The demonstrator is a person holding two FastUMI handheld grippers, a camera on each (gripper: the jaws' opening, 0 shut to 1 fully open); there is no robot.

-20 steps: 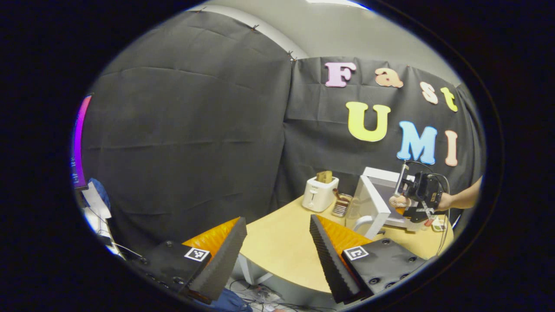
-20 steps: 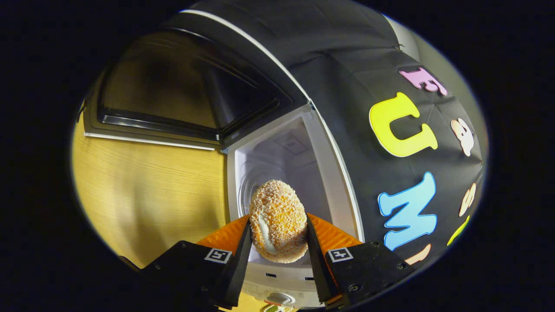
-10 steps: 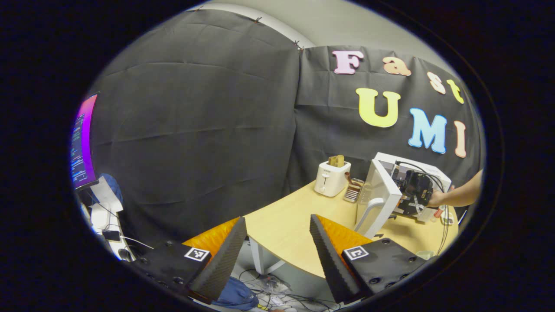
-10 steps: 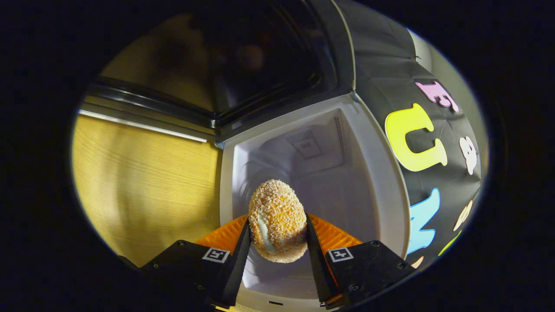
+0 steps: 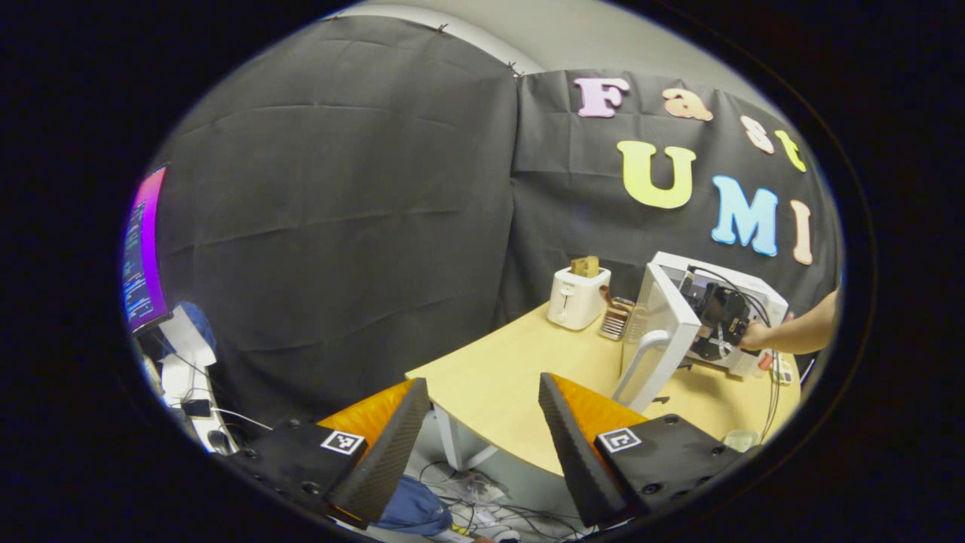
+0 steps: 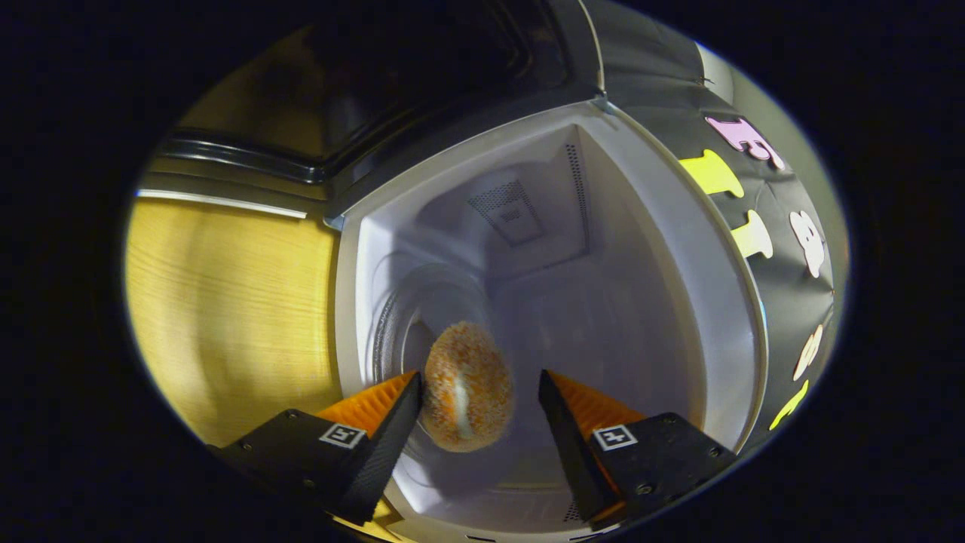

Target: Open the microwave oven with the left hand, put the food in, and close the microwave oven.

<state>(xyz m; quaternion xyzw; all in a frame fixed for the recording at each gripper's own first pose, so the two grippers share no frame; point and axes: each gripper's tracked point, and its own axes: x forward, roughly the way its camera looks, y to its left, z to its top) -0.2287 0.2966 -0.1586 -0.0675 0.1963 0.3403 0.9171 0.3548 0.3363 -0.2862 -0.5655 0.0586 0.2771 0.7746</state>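
Observation:
The white microwave stands at the table's far right with its door swung open. My right gripper, held by a hand, reaches into the opening. In the right gripper view, my right gripper is open inside the white cavity. The crumbed, rounded food looks blurred just above the round turntable; it lies against the left finger with a gap to the right one. My left gripper hangs open and empty, well back from the table's near-left edge.
A white toaster with a slice in it and a small rack stand left of the microwave on the wooden table. The dark door window is at upper left. A lit monitor and floor cables lie left and below.
My right gripper went deeper into the microwave cavity and opened, and the food is no longer squeezed between its fingers. The left gripper stayed open and only shifted slightly.

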